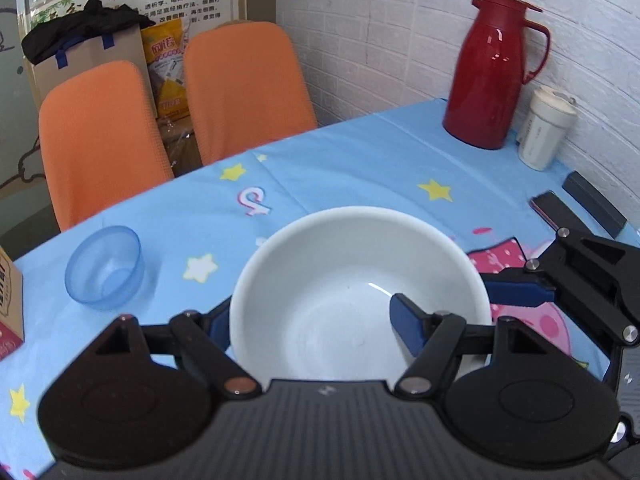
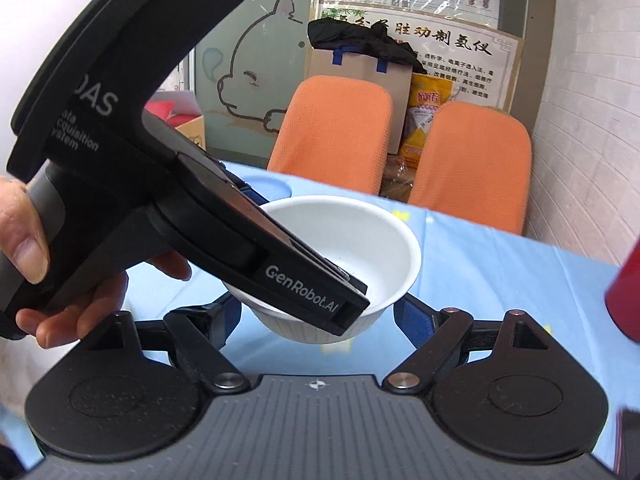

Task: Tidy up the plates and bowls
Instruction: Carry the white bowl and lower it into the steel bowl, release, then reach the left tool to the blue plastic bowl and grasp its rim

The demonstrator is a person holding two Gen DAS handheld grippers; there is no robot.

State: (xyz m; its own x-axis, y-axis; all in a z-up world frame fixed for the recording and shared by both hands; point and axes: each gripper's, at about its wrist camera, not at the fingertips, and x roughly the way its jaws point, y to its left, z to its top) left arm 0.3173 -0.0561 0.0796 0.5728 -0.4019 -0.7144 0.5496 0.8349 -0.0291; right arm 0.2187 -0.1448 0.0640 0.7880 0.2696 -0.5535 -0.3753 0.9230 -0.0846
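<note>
A white bowl (image 1: 340, 280) hangs a little above the blue star-print tablecloth (image 1: 340, 168), carried by both grippers. My left gripper (image 1: 310, 312) has one blue finger outside the bowl's left wall and the other inside the bowl. My right gripper (image 2: 318, 308) straddles the white bowl (image 2: 372, 240) low down, a blue finger (image 2: 412, 316) against each side. Its far finger (image 1: 516, 292) touches the bowl's right rim in the left wrist view. The left gripper's body (image 2: 200, 200), held by a hand (image 2: 24, 248), hides the bowl's near-left part. A small clear blue bowl (image 1: 105, 268) stands empty to the left.
A red thermos jug (image 1: 492, 72) and a white lidded cup (image 1: 546, 132) stand at the back right by the brick wall. A dark phone (image 1: 552, 208) and a black box (image 1: 596, 204) lie on the right. A carton (image 1: 8, 300) sits at the left edge. Two orange chairs (image 1: 100, 140) stand behind the table.
</note>
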